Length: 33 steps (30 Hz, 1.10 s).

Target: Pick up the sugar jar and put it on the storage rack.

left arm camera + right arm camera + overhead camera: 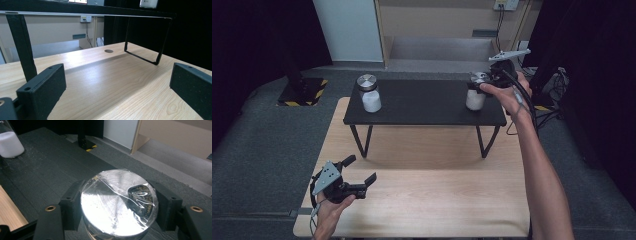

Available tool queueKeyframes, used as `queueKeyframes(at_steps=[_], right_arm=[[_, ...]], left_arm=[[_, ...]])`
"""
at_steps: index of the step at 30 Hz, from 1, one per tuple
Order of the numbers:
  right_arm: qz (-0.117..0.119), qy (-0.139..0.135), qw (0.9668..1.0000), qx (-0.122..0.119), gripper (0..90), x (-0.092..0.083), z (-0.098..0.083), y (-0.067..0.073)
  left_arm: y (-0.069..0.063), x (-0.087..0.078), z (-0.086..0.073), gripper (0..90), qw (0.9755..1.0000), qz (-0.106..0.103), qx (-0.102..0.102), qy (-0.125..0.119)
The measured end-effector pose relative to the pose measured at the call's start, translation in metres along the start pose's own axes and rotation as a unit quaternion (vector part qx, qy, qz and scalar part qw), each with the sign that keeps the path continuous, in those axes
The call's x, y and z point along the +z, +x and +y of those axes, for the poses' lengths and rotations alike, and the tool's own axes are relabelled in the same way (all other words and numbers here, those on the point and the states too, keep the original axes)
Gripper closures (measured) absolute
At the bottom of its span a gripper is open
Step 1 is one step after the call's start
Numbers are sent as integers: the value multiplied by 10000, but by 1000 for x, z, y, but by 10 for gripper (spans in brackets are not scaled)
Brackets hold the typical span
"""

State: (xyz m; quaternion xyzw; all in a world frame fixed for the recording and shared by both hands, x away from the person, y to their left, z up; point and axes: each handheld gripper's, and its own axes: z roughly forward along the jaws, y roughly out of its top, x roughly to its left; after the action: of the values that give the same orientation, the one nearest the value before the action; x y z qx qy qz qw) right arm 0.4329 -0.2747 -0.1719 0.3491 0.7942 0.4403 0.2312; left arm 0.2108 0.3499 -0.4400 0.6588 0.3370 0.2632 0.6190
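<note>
Two glass jars of white powder with silver lids stand on a low black table [422, 102]. The left jar [370, 93] stands free at the table's left end; in the right gripper view it shows as a jar [8, 143] at the upper left. My right gripper [484, 81] is shut on the silver lid [118, 201] of the right jar [475, 98], one jaw on each side of the lid. My left gripper [361, 170] hovers open over the wooden table [422, 200] near its front left, with nothing between its pads [41, 90].
The black table's legs [21, 45] stand on the wooden tabletop [107, 82], which has a small round hole [108, 51]. Grey carpet surrounds the tables. A black stand with yellow-striped base [302, 90] sits at the back left, cables at the back right.
</note>
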Motion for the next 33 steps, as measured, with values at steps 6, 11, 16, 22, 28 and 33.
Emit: queueKeyframes(at_steps=[6, 11, 16, 22, 28, 33], right_arm=[[38, 9, 10000, 83, 348, 6, -5, -2], [99, -36, 9997, 214, 336, 5, -9, -8], [47, -349, 9981, 515, 152, -2, -20, -8], [-66, -676, 9966, 476, 83, -26, -32, -5], [-5, -881, 9953, 413, 77, -56, -41, -4], [51, -1018, 9944, 266, 78, -78, -48, 2]], left_arm=[[-1, 0, 1, 0, 10000, -3, 27, 7], [-1, 0, 0, 0, 10000, -18, 26, 20], [-1, 0, 1, 0, 10000, -37, 36, 20], [-1, 1, 1, 0, 10000, -62, 39, 18], [-2, 1, 0, 0, 10000, -69, 33, 36], [-3, 2, 1, 0, 9999, -92, 45, 56]])
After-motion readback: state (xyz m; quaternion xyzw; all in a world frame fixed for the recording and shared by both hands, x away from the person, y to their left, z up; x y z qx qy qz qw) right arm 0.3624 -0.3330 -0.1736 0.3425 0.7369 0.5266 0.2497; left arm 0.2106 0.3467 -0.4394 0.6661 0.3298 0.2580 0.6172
